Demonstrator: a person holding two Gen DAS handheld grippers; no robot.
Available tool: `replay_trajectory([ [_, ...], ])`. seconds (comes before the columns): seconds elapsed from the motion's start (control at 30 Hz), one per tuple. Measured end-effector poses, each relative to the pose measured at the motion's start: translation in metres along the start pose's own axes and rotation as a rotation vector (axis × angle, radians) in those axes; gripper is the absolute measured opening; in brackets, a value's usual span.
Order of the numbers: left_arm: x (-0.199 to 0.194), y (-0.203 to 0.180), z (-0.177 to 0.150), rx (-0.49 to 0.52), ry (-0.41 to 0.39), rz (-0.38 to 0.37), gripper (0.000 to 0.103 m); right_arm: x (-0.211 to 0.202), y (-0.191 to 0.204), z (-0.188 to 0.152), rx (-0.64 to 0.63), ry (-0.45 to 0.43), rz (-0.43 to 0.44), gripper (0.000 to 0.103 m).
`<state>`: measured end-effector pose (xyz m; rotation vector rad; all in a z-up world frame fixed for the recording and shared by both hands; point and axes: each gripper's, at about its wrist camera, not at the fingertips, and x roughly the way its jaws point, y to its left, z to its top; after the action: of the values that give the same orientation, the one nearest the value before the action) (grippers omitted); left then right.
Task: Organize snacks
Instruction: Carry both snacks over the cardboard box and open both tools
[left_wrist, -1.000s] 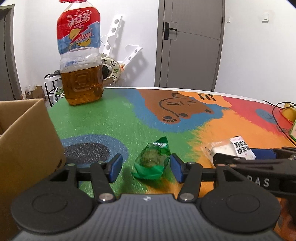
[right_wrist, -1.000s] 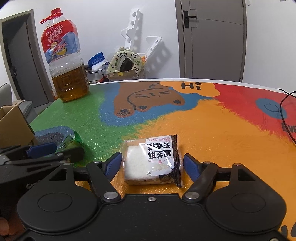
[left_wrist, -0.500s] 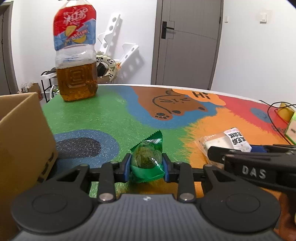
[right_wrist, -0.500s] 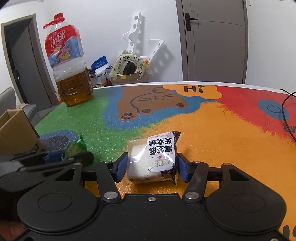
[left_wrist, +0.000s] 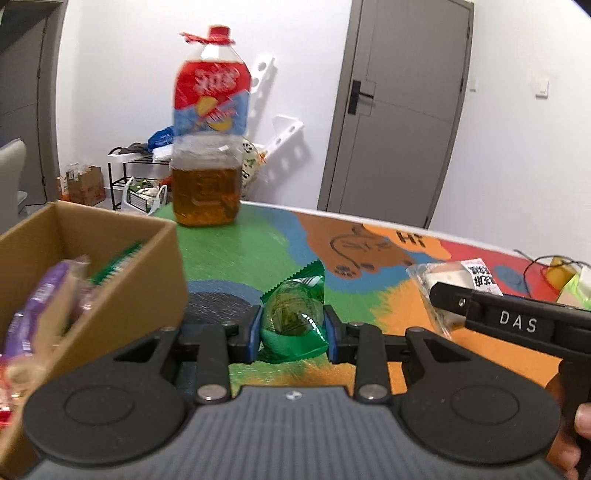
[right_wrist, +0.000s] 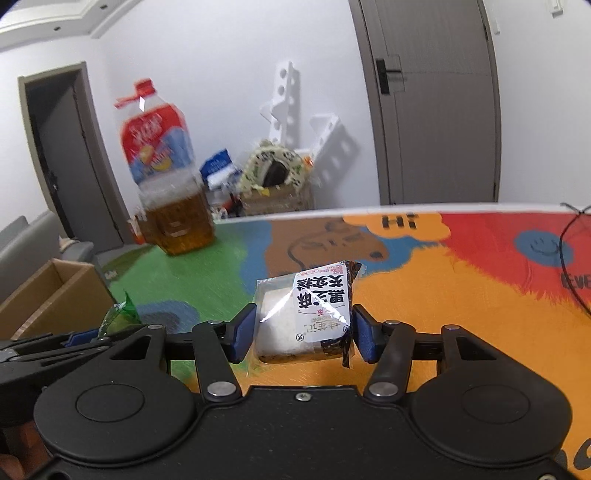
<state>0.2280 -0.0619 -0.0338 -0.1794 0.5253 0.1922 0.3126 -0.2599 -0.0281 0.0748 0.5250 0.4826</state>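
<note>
With both packets already pinched and off the counter (right_wrist: 424, 280), the drop into the cardboard box (left_wrist: 122, 273) is what matters next. Left hand-held gripper (left_wrist: 293, 330) is clamped on the green snack packet (left_wrist: 295, 314), pads on its two sides, crimped end pointing away from the camera. Its jaws closed within the last second with the packet between them. Right hand-held gripper (right_wrist: 303, 330) likewise closed onto the white rice-cake packet (right_wrist: 306, 314), gripped across its width, long axis running forward. The box sits just left of the left hand-held gripper, open top, purple wrappers (left_wrist: 40, 299) already inside. From the right one it's far left, beyond the left hand-held gripper. Left is nearer, so probably green goes in first; right has to cross or wait.
</note>
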Motion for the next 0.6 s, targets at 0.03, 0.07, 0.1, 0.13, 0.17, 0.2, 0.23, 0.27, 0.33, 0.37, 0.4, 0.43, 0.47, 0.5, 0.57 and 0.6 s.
replay_trajectory([
  [0.03,-0.005,0.002,0.002,0.000,-0.004,0.003,0.032,-0.003,0.002,0.001,0.003,-0.006,-0.005,0.054],
  [0.07,-0.010,0.005,0.005,-0.005,-0.008,0.002,0.032,-0.005,0.004,0.002,-0.002,-0.012,-0.009,0.054],
  [0.1,-0.016,0.009,0.008,-0.015,-0.012,0.001,0.032,-0.007,0.006,0.003,-0.010,-0.018,-0.009,0.054],
  [0.13,-0.020,0.012,0.011,-0.024,-0.018,0.004,0.032,-0.011,0.008,0.005,-0.009,-0.026,-0.008,0.054],
  [0.17,-0.026,0.016,0.014,-0.031,-0.027,0.008,0.032,-0.015,0.008,0.007,-0.001,-0.035,-0.006,0.054],
  [0.2,-0.031,0.019,0.016,-0.035,-0.036,0.011,0.032,-0.018,0.010,0.008,0.006,-0.043,-0.003,0.054],
  [0.23,-0.036,0.022,0.018,-0.040,-0.044,0.014,0.032,-0.021,0.010,0.009,0.013,-0.050,0.002,0.054],
  [0.27,-0.040,0.025,0.020,-0.044,-0.051,0.018,0.032,-0.024,0.012,0.010,0.022,-0.054,0.007,0.054],
  [0.33,-0.049,0.031,0.023,-0.053,-0.061,0.026,0.032,-0.030,0.016,0.011,0.027,-0.059,0.015,0.054],
  [0.37,-0.053,0.034,0.024,-0.058,-0.064,0.027,0.032,-0.033,0.019,0.012,0.024,-0.063,0.016,0.054],
  [0.4,-0.056,0.037,0.025,-0.063,-0.069,0.029,0.032,-0.036,0.023,0.012,0.023,-0.067,0.019,0.054],
  [0.43,-0.060,0.041,0.026,-0.069,-0.074,0.033,0.032,-0.039,0.026,0.013,0.023,-0.072,0.023,0.054],
  [0.47,-0.064,0.044,0.027,-0.075,-0.079,0.036,0.032,-0.042,0.031,0.014,0.025,-0.080,0.029,0.054],
  [0.5,-0.068,0.047,0.027,-0.079,-0.082,0.037,0.032,-0.045,0.034,0.016,0.027,-0.087,0.037,0.054],
  [0.57,-0.075,0.054,0.028,-0.082,-0.091,0.043,0.032,-0.048,0.042,0.018,0.031,-0.099,0.053,0.054],
  [0.6,-0.078,0.057,0.029,-0.083,-0.095,0.047,0.032,-0.048,0.046,0.019,0.033,-0.102,0.058,0.054],
])
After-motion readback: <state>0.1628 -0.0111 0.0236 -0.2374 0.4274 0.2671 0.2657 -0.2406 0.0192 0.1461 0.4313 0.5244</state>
